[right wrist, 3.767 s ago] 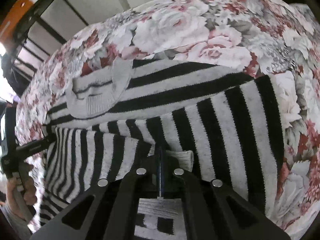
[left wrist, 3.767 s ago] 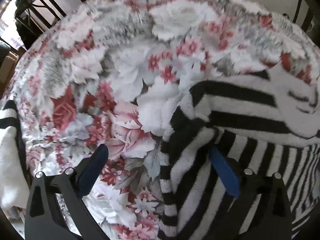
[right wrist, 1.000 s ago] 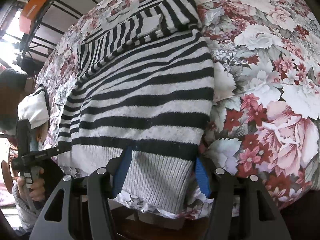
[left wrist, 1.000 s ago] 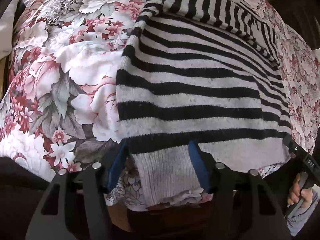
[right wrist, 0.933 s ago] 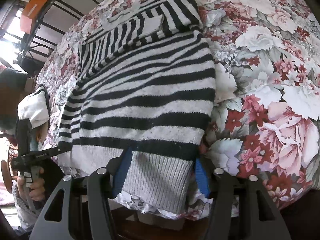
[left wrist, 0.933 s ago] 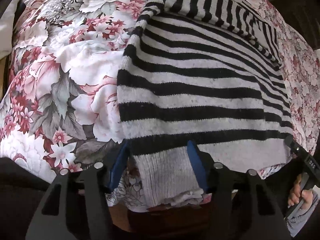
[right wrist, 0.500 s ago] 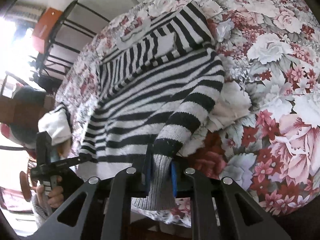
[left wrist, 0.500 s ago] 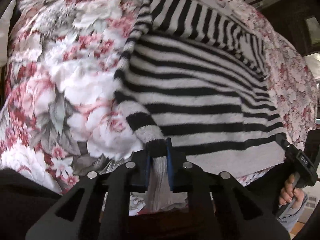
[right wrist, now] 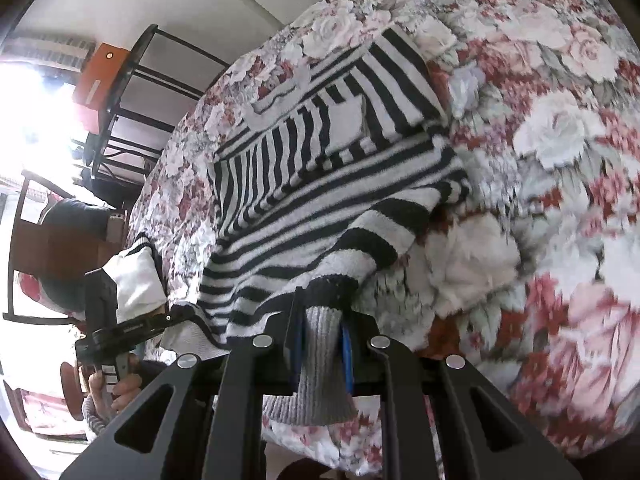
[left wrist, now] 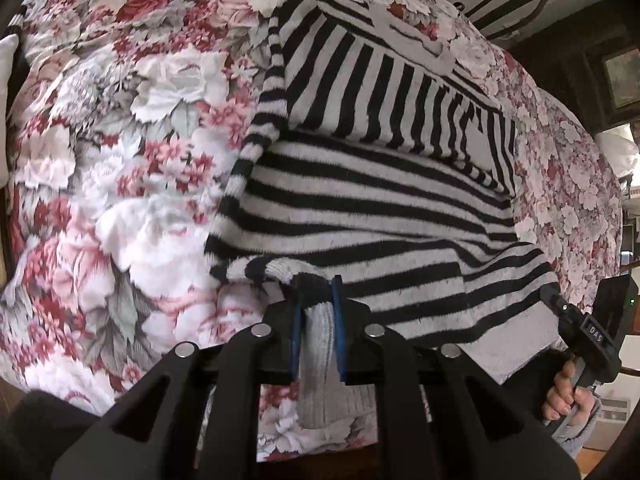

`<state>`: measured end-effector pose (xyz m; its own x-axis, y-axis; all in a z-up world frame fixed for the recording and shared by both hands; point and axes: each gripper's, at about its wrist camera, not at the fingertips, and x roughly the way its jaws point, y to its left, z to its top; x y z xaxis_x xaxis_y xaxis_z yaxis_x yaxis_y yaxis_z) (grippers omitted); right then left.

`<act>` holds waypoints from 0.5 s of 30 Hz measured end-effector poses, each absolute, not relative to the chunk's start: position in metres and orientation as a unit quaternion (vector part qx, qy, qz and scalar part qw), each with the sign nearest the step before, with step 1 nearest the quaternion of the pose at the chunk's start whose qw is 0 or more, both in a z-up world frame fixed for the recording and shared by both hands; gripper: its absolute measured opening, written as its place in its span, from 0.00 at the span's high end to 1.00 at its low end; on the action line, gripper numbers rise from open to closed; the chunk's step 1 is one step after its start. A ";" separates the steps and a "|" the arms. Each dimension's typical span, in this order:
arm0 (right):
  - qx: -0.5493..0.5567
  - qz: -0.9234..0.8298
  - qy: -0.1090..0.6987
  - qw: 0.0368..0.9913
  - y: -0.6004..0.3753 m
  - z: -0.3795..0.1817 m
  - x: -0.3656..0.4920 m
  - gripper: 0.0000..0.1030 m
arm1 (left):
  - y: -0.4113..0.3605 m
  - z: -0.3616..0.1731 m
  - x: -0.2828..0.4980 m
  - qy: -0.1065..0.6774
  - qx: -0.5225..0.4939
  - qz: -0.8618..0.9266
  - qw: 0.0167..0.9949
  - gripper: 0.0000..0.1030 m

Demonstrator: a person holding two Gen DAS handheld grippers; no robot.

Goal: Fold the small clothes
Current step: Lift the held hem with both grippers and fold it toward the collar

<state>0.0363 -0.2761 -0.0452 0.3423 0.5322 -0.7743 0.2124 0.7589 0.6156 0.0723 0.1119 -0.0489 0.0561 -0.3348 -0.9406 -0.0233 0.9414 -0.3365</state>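
Note:
A black-and-white striped sweater [left wrist: 380, 208] lies on a floral bedspread [left wrist: 132, 128], its sleeves folded across the top. My left gripper [left wrist: 316, 304] is shut on the grey ribbed hem [left wrist: 320, 344] at the sweater's left bottom corner and lifts it off the bed. My right gripper [right wrist: 320, 320] is shut on the grey hem [right wrist: 320, 360] at the right bottom corner of the sweater [right wrist: 320, 200], also raised. Each gripper shows in the other's view, the right one [left wrist: 560, 304] at the right edge, the left one [right wrist: 172, 316] at the left edge.
The bedspread [right wrist: 560, 160] hangs over the near bed edge below both grippers. A white-and-black garment [right wrist: 136, 276] lies at the bed's left side. A black metal rack [right wrist: 132, 92] with an orange box [right wrist: 100, 80] stands beyond the bed. A dark metal bed frame [left wrist: 516, 0] is behind.
Both grippers, open around the hem a second ago, have closed on it and lifted the bottom corners up and forward, bunching the lower sweater.

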 end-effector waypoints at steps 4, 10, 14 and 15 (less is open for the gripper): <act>0.343 0.093 0.563 0.746 -0.283 -0.054 0.053 0.85 | 0.109 -0.051 0.089 0.674 -0.137 -0.107 0.718 0.88; 0.354 0.083 0.561 0.744 -0.288 -0.061 0.081 0.85 | 0.108 -0.055 0.116 0.665 -0.139 -0.095 0.728 0.88; 0.361 0.074 0.561 0.741 -0.289 -0.066 0.098 0.84 | 0.103 -0.058 0.133 0.658 -0.133 -0.085 0.736 0.88; 0.363 0.073 0.562 0.740 -0.288 -0.068 0.103 0.84 | 0.102 -0.058 0.137 0.657 -0.131 -0.081 0.738 0.88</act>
